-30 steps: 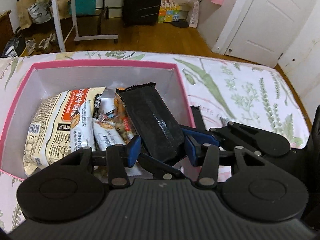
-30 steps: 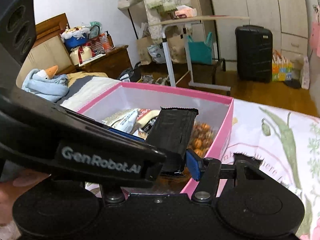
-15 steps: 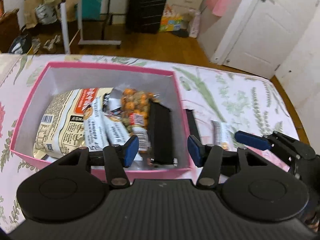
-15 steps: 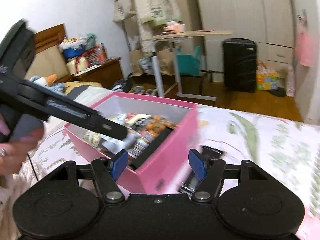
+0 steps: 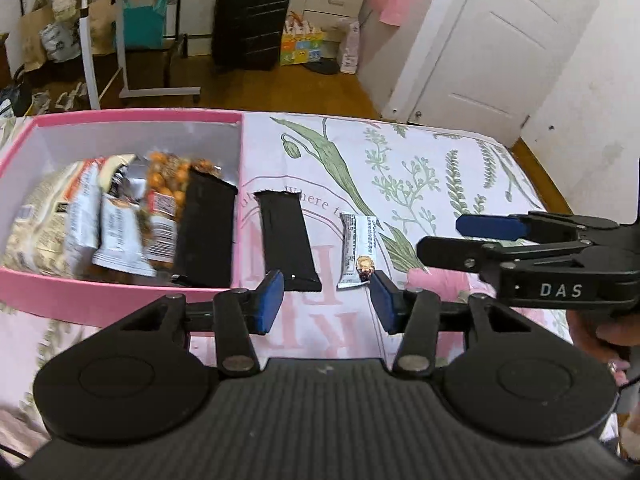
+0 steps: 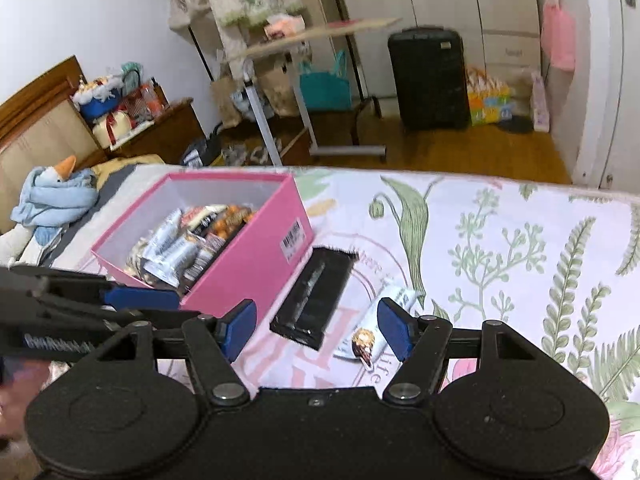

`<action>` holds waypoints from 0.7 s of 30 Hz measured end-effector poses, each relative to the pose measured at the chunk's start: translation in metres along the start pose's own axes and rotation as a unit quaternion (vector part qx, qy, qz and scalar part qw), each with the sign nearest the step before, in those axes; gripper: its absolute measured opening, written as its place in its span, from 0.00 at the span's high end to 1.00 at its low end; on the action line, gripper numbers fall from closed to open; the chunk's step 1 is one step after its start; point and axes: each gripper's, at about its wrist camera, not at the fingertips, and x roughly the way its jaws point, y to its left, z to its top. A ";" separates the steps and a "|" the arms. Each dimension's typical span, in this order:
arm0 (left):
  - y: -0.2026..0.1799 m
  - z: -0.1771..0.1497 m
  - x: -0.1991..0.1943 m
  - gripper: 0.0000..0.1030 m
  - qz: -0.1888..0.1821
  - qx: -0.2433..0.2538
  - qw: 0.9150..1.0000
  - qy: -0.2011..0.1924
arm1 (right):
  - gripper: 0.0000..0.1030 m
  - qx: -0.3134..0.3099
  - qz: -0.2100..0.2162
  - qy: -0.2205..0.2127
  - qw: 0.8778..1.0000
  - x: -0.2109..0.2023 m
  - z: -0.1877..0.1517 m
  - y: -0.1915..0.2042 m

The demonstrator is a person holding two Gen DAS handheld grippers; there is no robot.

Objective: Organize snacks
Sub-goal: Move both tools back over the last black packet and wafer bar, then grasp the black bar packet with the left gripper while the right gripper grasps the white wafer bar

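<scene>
A pink box (image 5: 100,292) (image 6: 256,256) on the flowered bedspread holds several snack packs (image 5: 120,216), with a black bar (image 5: 204,232) lying against its right wall. Just right of the box lie a second black bar (image 5: 286,240) (image 6: 316,296) and a small white bar (image 5: 358,250) (image 6: 376,328). My left gripper (image 5: 328,302) (image 6: 184,307) hovers near the ends of these two; its jaws are closing with nothing between them. My right gripper (image 6: 316,328) (image 5: 444,238) stands open and empty, above the near ends of both bars.
The bedspread (image 5: 440,168) runs on to the right and ends at a far edge over a wooden floor. A hand (image 5: 612,332) holds the right gripper. A blue plush toy (image 6: 52,196) lies at the bed's head. Suitcase (image 5: 250,16) and rolling table stand beyond.
The black bar held over the box a second ago now lies inside it. Both grippers have let go and drawn back to the right, over the bars on the bedspread.
</scene>
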 end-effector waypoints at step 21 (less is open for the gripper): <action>-0.030 0.040 0.158 0.51 0.118 0.030 0.985 0.118 | 0.33 -0.055 -0.024 -0.026 0.998 0.074 -0.047 -0.042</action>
